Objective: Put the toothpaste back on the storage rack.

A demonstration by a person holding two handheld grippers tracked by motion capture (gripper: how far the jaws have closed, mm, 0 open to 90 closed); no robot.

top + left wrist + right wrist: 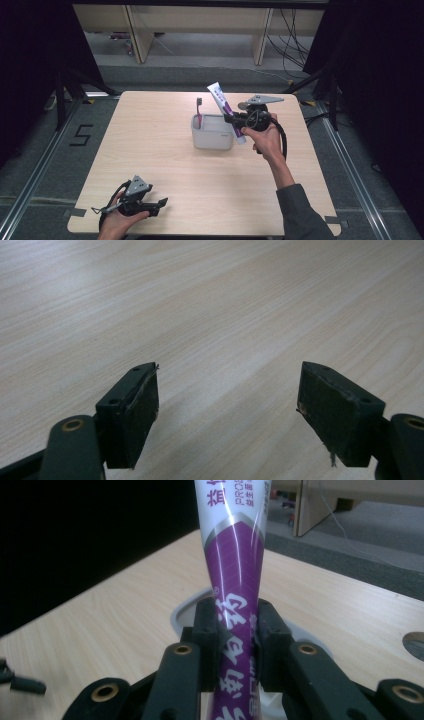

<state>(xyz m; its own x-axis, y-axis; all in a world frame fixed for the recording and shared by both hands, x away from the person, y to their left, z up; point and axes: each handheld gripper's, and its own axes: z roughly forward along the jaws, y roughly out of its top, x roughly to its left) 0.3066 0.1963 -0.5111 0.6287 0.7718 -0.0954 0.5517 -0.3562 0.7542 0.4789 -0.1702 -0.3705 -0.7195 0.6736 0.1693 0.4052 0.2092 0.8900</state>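
On the dark floor to the left of the table (150, 150) a marking (81, 135) reads "5".

At the near left corner of the table, a hand holds the left gripper (162, 202) low over the wood, with its grey plate on top and its cable looping behind. Its jaws point to the right across the tabletop. In the left gripper view (227, 390) the two black pads stand wide apart with bare wood grain between them; they grip nothing and touch nothing.

Toward the far middle of the table stands a pale grey cup (212, 132). A toothbrush (199, 111) with a dark red handle stands upright in its left part, with the bristle head at the top.

Just right of the toothbrush, a toothpaste tube (220, 101) slants up and to the left above the right side of the cup. It is white at the upper end and purple lower down. In the right gripper view the toothpaste tube (235, 560) carries red Chinese characters and the letters "PRO" on the white part, and large white Chinese characters run down the purple part.

The right gripper (231, 119) comes in from the right, level with the cup's rim. Its jaws are drawn close together and clamp the tube across its purple part, as the right gripper view (236, 632) shows, with the cup's rim (186, 611) just behind.
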